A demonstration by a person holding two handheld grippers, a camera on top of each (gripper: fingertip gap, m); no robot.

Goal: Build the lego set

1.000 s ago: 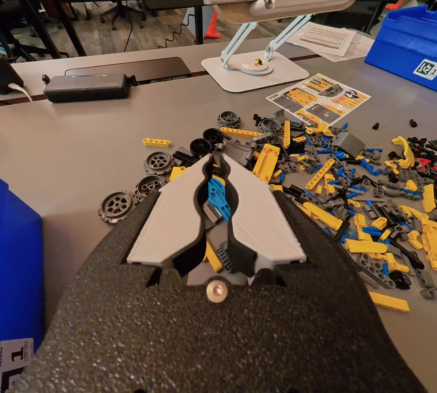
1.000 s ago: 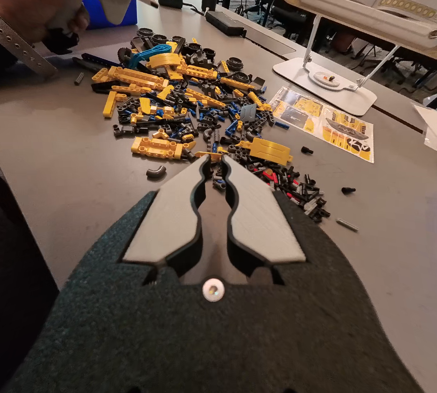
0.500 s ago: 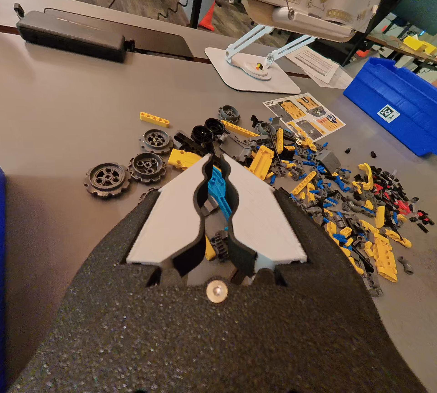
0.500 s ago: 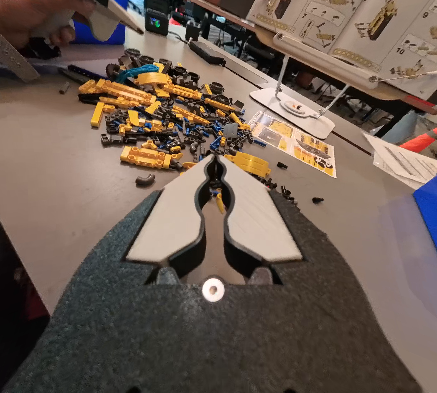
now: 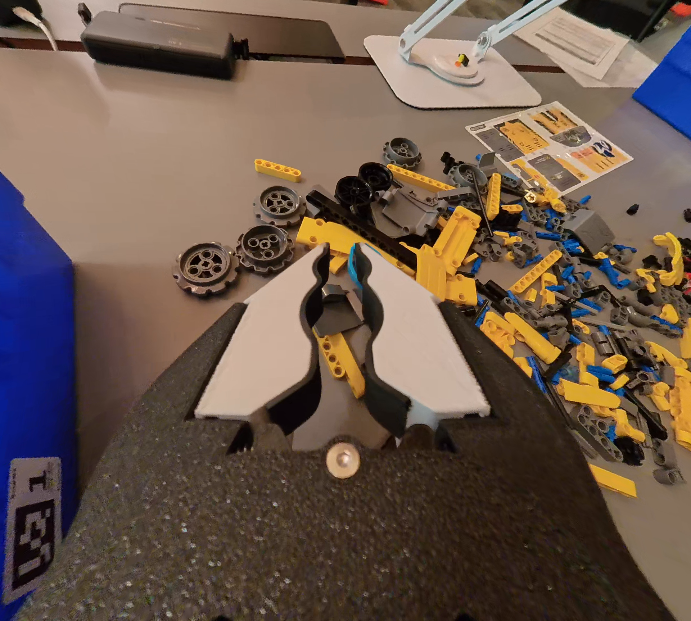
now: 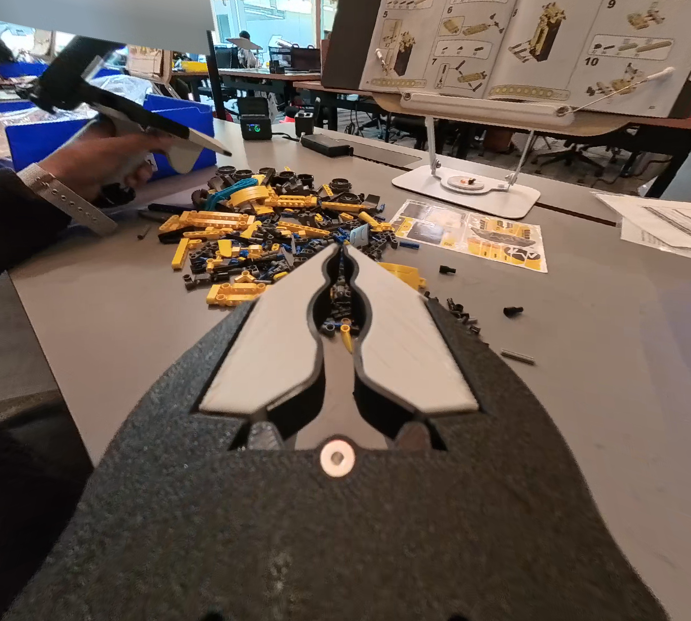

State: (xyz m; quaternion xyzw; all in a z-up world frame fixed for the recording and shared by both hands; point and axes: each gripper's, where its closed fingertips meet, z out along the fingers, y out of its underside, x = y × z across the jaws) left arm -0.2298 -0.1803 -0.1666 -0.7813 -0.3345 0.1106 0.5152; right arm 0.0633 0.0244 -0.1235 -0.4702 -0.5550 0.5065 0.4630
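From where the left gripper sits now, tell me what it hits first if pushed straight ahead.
Most likely the long black beam and the yellow panel lying just past the slightly parted tips of the left gripper. Its height above the grey table is unclear.

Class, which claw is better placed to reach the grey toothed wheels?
Left, probably. The left claw hovers just beside the grey toothed wheels; the right claw sits over the pile's opposite side, far from them.
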